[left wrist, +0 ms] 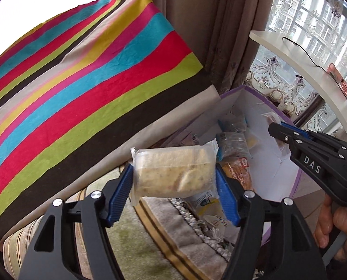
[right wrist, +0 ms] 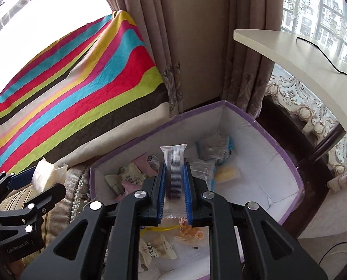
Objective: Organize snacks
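While both grippers hold snacks over the purple-rimmed box [right wrist: 287,163]

Left gripper [left wrist: 173,182], jaws wide, clamps a wrapped cake [left wrist: 173,170]; right gripper [right wrist: 175,186] pinches a thin white sachet [right wrist: 174,163] nearly shut (more packets [right wrist: 126,182] lie inside the box, beside the striped cloth [right wrist: 80,93]).

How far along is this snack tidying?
Mostly under way. Several packets already lie in the purple-edged box. In hand: the left gripper carries a wrapped cake, and the right gripper is shut on a slim packet above the box. Both remain to be dropped in. Whether more snacks wait elsewhere cannot be seen.
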Motion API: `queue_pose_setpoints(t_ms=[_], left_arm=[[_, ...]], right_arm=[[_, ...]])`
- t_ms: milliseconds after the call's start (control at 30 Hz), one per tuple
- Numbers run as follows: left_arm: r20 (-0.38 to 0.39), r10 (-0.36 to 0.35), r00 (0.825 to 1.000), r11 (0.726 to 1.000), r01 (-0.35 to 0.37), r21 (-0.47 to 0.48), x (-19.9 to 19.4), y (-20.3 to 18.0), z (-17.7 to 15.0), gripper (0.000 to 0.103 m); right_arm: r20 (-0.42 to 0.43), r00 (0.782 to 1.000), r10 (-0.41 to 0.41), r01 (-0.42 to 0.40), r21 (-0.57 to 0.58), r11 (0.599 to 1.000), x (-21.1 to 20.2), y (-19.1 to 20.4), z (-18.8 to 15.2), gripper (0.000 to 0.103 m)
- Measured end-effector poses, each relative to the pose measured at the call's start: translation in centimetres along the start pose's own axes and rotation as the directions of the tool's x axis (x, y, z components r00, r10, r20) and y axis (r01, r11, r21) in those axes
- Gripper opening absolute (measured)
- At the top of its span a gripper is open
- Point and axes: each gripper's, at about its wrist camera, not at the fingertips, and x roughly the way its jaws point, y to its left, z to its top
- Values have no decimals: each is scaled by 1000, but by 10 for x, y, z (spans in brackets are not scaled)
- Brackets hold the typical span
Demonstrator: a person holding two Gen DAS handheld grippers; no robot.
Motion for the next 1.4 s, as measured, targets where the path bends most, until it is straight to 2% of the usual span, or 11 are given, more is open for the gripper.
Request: queue_pose_setpoints(t_ms=[133,200,267,333,433,667,1000,1400], left_arm=[[-14,-15,1000,1000,15,18,2,-11,-2,77],[-24,-18,1000,1000,18,19,3,-14,-4,78],[-37,-32,999,999,33,16,2,-16,-8,79],[-49,-39,998,999,39,8,0,-14,-14,81],[-77,-38,996,999,37,-16,-4,-11,-27,85],[-94,-20,995,1000,18,-19,-12,-12,-48,101],[-118,25,993,999,-23,22,-4,-21,-51,101],[-117,24,993,1000,-22,19,-4,-22,-51,101]], right_arm=[[-6,1000,-7,7,10,1000,-3,-7,-5,20],[-12,1000,-14,14,17,1000,-5,-9,-7,27],[-6,1000,-29,29,26,999,-11,-10,-11,49],[4,999,-51,50,29,998,-18,-9,-16,66],[-1,997,-75,75,15,997,-24,-6,-27,75],[-42,996,-79,80,18,997,-28,-4,-51,77],[-52,995,-83,84,18,996,-27,-2,-54,77],[-60,995,-79,80,18,997,-25,-3,-54,77]])
